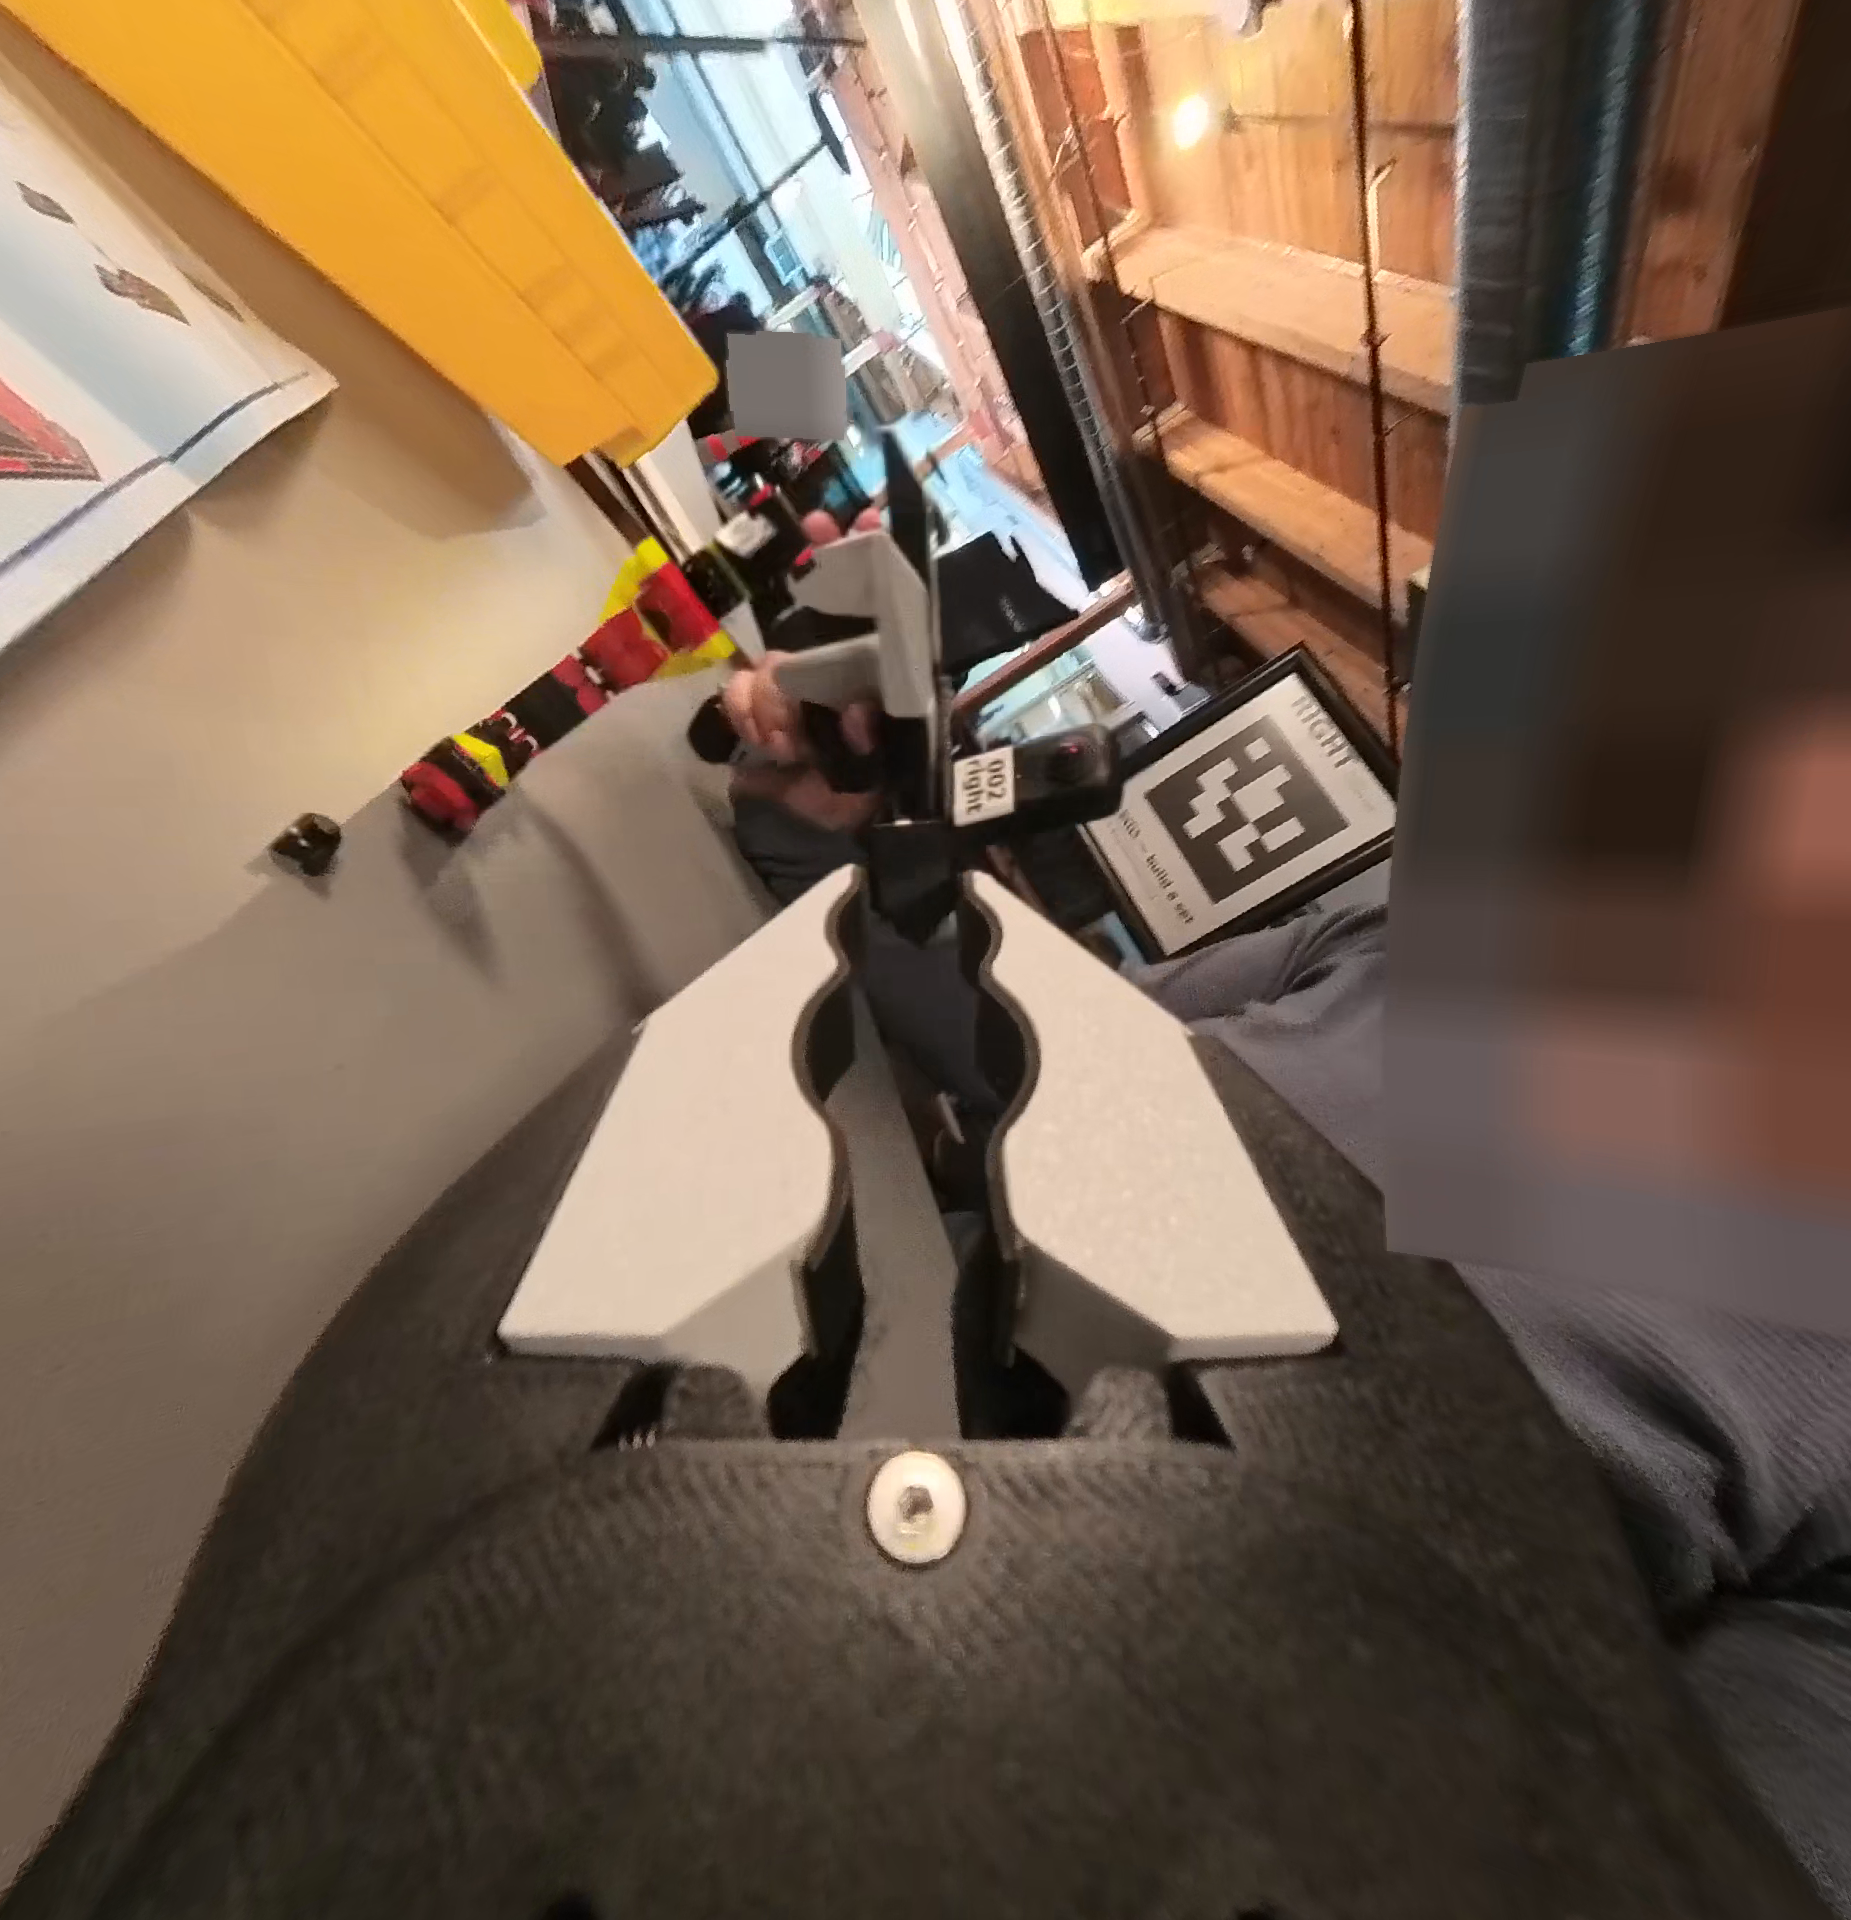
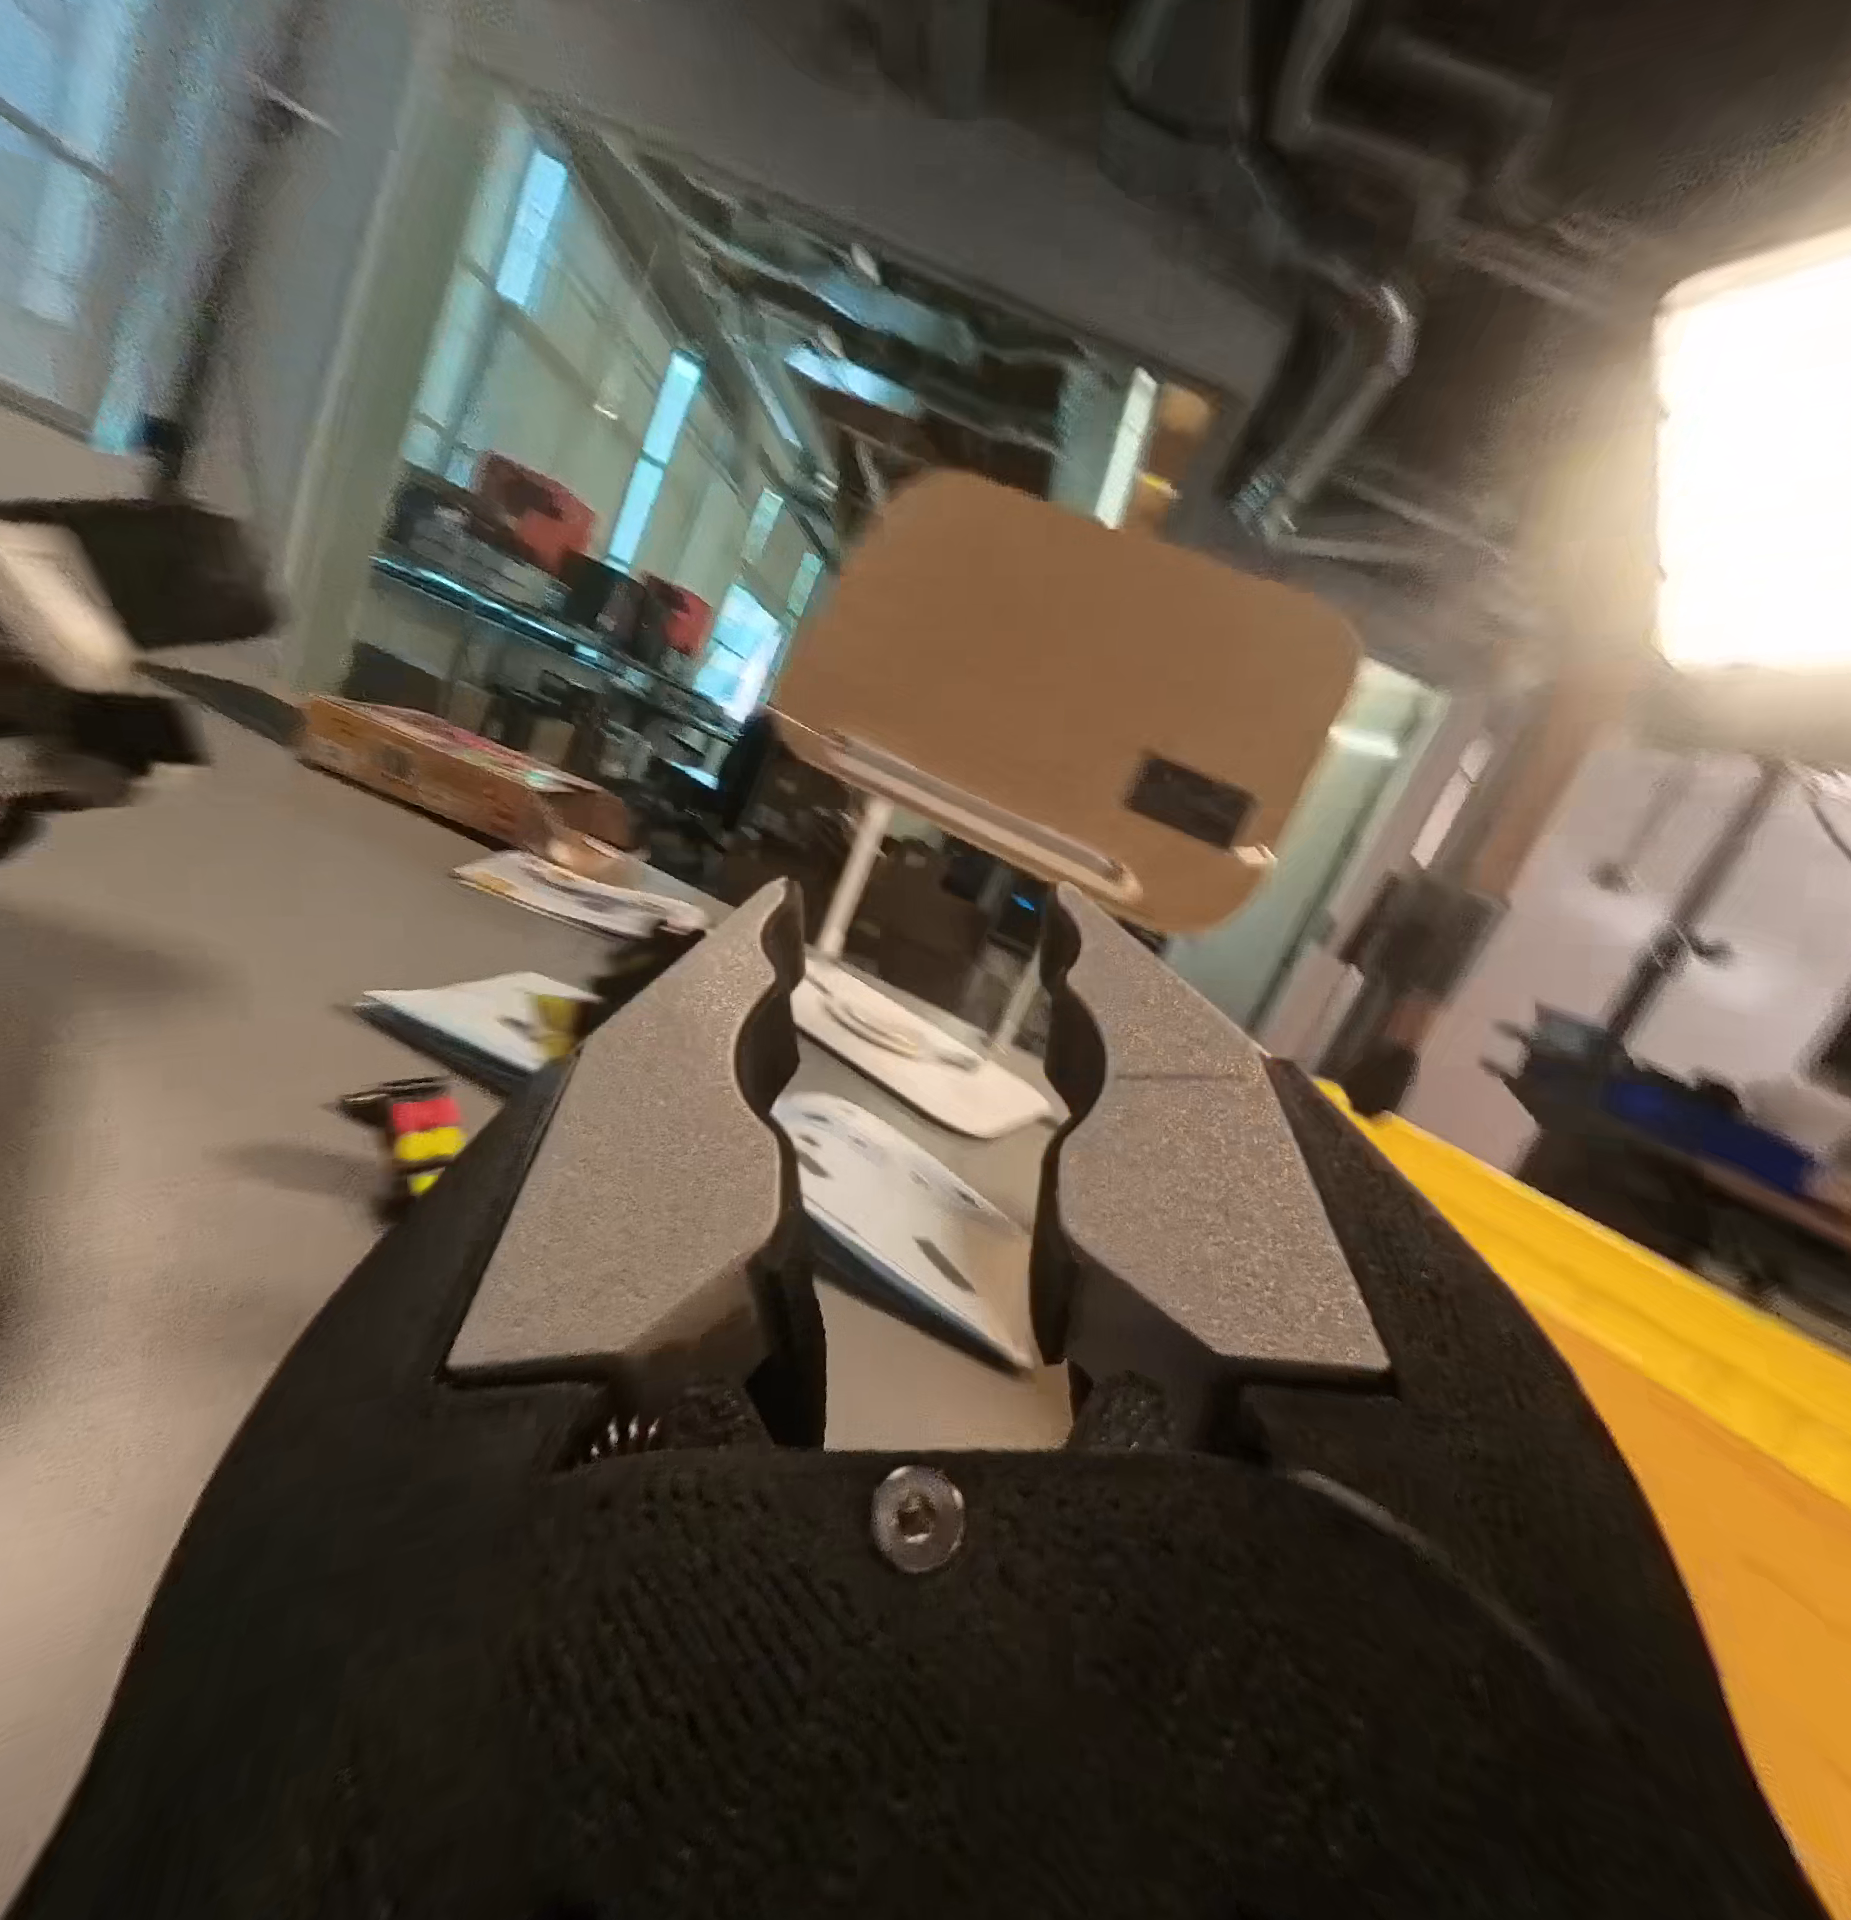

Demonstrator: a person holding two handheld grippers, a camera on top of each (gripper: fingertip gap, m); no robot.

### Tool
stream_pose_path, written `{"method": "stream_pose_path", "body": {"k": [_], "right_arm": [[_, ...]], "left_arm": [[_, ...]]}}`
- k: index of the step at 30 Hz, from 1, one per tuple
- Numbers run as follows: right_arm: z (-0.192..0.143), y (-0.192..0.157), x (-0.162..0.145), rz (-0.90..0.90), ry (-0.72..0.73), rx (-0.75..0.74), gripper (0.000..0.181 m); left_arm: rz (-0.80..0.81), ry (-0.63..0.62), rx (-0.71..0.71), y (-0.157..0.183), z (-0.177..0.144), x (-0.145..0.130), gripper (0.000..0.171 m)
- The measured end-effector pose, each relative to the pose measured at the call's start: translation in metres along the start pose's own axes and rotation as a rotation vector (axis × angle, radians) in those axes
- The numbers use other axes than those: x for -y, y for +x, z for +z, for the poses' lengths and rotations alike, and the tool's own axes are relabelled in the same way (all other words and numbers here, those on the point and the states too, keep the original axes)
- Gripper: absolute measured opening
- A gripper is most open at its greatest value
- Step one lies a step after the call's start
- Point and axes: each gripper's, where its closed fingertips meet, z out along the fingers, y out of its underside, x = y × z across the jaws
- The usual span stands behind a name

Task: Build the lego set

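Note:
A long red, yellow and black lego build lies on the grey table; one end of it shows in the right wrist view, left of my right fingers. A small black piece lies apart from it. My left gripper is open and empty, held off the table and pointing at the right gripper, which a hand holds near the build's far end. My right gripper is open and empty above the table. The left gripper is a blur at that view's left edge.
A yellow bin stands on the table, also beside my right gripper. Instruction sheets lie flat. A brown tablet on a white stand, an orange box and a framed marker card are nearby. Some 15 cm of space lies between my two pairs of fingers. The small black piece sits 11 cm or so from the ends of my left fingers. Seen from the right wrist view as well.

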Motion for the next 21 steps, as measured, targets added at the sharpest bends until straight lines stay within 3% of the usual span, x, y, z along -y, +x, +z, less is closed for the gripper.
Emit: {"method": "stream_pose_path", "body": {"k": [5,8,14,17,21], "right_arm": [[-0.013,-0.097,0.02,-0.204,0.048,0.362,0.047],[-0.017,-0.13,0.012,-0.363,0.025,0.461,0.048],[-0.022,-0.16,-0.009,-0.641,-0.014,0.534,0.041],[-0.022,-0.169,-0.015,-0.762,-0.012,0.538,0.037],[-0.024,-0.176,-0.011,-0.783,0.016,0.541,0.037]], "left_arm": [[0.04,-0.144,0.066,-0.007,0.009,-0.022,0.014],[0.098,-0.256,0.148,-0.017,0.013,-0.039,0.015],[0.331,-0.357,0.226,-0.015,0.021,-0.048,0.015],[0.346,-0.386,0.223,-0.014,0.024,-0.052,0.015],[0.316,-0.427,0.219,-0.018,0.027,-0.061,0.015]]}}
